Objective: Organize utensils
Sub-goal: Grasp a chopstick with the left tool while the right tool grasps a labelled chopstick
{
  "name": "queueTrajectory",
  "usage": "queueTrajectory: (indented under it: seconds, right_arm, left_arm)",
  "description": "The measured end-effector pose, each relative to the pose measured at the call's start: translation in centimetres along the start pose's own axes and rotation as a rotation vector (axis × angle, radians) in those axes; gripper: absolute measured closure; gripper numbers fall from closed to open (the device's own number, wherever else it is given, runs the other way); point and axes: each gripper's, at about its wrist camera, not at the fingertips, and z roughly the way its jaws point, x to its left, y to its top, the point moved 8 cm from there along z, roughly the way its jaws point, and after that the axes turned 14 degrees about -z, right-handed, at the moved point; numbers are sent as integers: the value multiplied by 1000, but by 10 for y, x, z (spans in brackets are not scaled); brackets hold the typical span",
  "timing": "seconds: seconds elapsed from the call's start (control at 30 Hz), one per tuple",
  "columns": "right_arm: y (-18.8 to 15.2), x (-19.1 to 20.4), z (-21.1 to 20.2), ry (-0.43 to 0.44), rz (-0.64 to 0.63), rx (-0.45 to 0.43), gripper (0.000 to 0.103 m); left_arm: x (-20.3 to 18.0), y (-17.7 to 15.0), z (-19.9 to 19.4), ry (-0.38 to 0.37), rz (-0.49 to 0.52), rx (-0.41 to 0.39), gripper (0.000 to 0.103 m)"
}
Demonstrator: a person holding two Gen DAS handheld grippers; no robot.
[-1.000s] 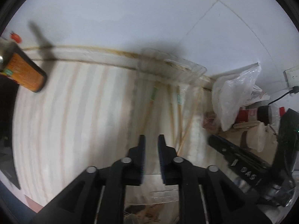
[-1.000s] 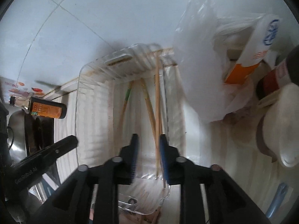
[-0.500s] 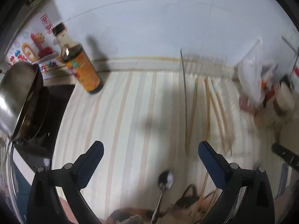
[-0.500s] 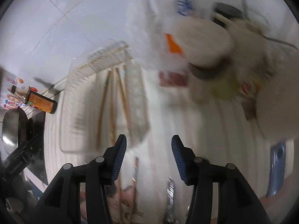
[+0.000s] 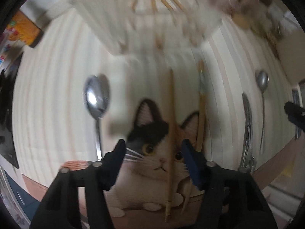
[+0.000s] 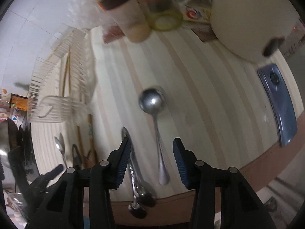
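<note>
**Utensils lie loose on the striped counter, both grippers part-open above them**

Utensils are scattered over the striped counter point(image 6: 200, 99). In the left wrist view, the left gripper point(image 5: 153, 156) points down over a cat picture point(image 5: 152, 148) at the counter's near edge. Its jaws have just been closing from wide and stand half apart; a wooden chopstick point(image 5: 171, 126) lies between them, untouched by the pads. A second chopstick point(image 5: 201, 103) lies just beside its right finger, and a large spoon point(image 5: 97, 99) lies to the left.

In the right wrist view, the right gripper point(image 6: 152, 160) also stands half open, its jaws having just eased slightly closer, holding nothing. A round-bowled spoon point(image 6: 153, 103) lies on the counter, its handle running between the fingers without contact. More metal cutlery point(image 6: 133, 164) lies by the left finger. A clear ribbed tray point(image 6: 57, 80) holding chopsticks sits farther back on the left, and a blue phone point(image 6: 278, 105) lies to the right.
</note>
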Motion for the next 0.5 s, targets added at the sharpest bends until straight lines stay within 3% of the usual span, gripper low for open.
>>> queueTrajectory:
  seconds: [0.03,0.07,0.17,0.27,0.5]
  right_arm:
    - [-2,-1,1,-4,2,2,56]
    - [-3,-1,1,-5,1,5,56]
    - [-7,4,3,1,3,14,56]
    - [-13,20,9,42,-2,43,56]
    - [-26,104,46,71,-144,116,56]
  left_arm:
    - [-1,-3,6,3,6,14,64]
    - [-1,-4,9,6,10,18,65]
    - [1,-4,6,5,14,-6,99]
    - [24,-1,5,15,-44,-5,99]
    - [83,4,2,29,-180,-8,99]
